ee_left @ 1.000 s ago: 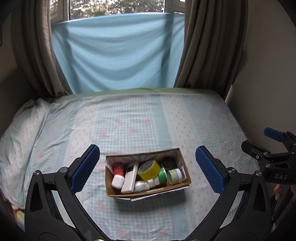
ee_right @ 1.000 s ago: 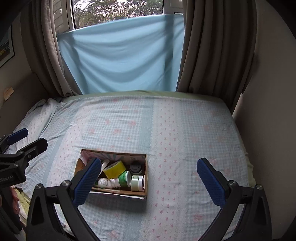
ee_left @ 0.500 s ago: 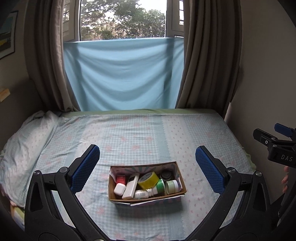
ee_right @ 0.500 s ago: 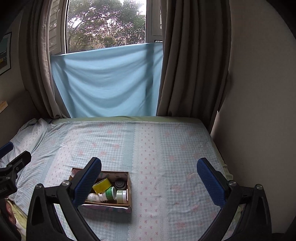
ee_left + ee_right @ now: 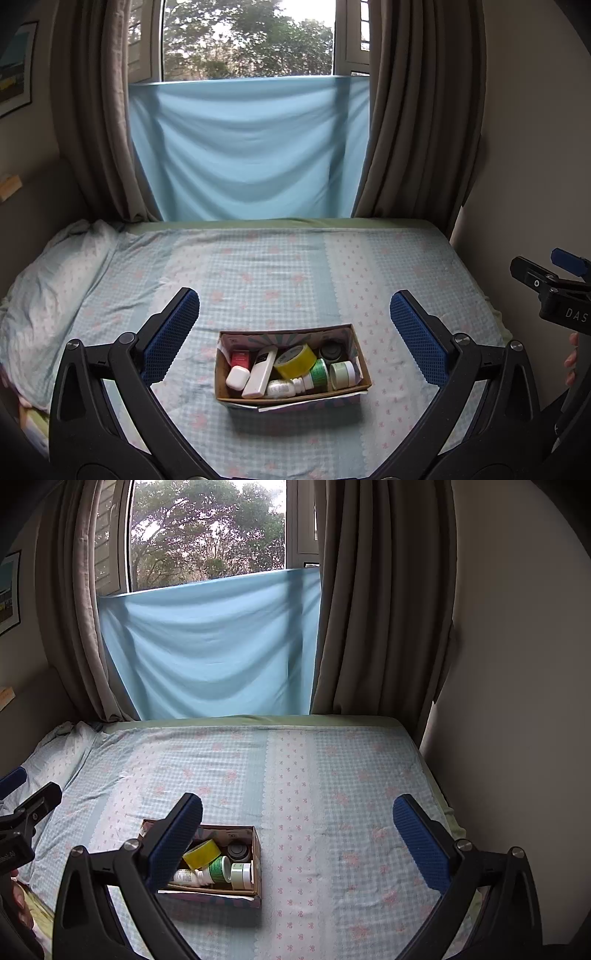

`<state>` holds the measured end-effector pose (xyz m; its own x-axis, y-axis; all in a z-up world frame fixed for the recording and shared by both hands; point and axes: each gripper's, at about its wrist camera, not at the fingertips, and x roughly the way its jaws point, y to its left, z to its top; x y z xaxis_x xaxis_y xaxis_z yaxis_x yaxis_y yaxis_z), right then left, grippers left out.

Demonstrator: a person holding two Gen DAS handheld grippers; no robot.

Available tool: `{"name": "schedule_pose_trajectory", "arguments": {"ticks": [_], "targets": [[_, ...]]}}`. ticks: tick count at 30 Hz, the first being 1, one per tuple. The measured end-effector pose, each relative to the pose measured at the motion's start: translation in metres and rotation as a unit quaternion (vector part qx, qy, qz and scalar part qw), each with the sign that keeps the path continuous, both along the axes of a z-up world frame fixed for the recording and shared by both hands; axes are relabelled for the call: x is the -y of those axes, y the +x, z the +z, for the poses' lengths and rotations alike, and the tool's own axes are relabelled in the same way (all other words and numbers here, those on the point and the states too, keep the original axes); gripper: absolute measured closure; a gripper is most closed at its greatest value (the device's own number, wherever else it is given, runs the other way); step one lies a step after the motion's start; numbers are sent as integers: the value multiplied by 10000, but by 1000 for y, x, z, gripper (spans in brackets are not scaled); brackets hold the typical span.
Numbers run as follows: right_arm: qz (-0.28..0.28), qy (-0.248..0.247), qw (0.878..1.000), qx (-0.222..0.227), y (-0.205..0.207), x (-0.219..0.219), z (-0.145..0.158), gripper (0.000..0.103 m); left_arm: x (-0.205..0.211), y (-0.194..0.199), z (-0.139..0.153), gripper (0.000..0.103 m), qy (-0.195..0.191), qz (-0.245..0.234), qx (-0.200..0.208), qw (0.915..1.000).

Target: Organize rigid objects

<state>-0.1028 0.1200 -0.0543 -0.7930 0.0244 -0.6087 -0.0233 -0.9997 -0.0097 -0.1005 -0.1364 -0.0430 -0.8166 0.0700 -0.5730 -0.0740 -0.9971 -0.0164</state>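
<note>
I find the cardboard box (image 5: 291, 365) on the bed (image 5: 295, 266), holding a yellow tape roll (image 5: 295, 361), bottles and jars. My left gripper (image 5: 293, 332) and right gripper (image 5: 297, 836) are both spread and empty, well above. Packed or awaiting unpacking, I cannot say.

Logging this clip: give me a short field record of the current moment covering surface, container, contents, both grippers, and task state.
surface: bed with checked sheet
container: open cardboard box resting on the bed
contents: yellow tape roll, white bottle, red-labelled bottle, green jar, pale jar, dark round lid
left gripper: open, empty, above the box
right gripper: open, empty, right of the box
task state: all visible items lie in the box
</note>
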Motion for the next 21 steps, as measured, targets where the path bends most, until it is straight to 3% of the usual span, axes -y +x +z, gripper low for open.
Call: {"name": "schedule_pose_trajectory", "arguments": {"ticks": [21], "targets": [[-20, 20, 10000, -13, -4, -4, -4, 0, -5, -4, -4, 0, -50, 59, 32, 10000]]}}
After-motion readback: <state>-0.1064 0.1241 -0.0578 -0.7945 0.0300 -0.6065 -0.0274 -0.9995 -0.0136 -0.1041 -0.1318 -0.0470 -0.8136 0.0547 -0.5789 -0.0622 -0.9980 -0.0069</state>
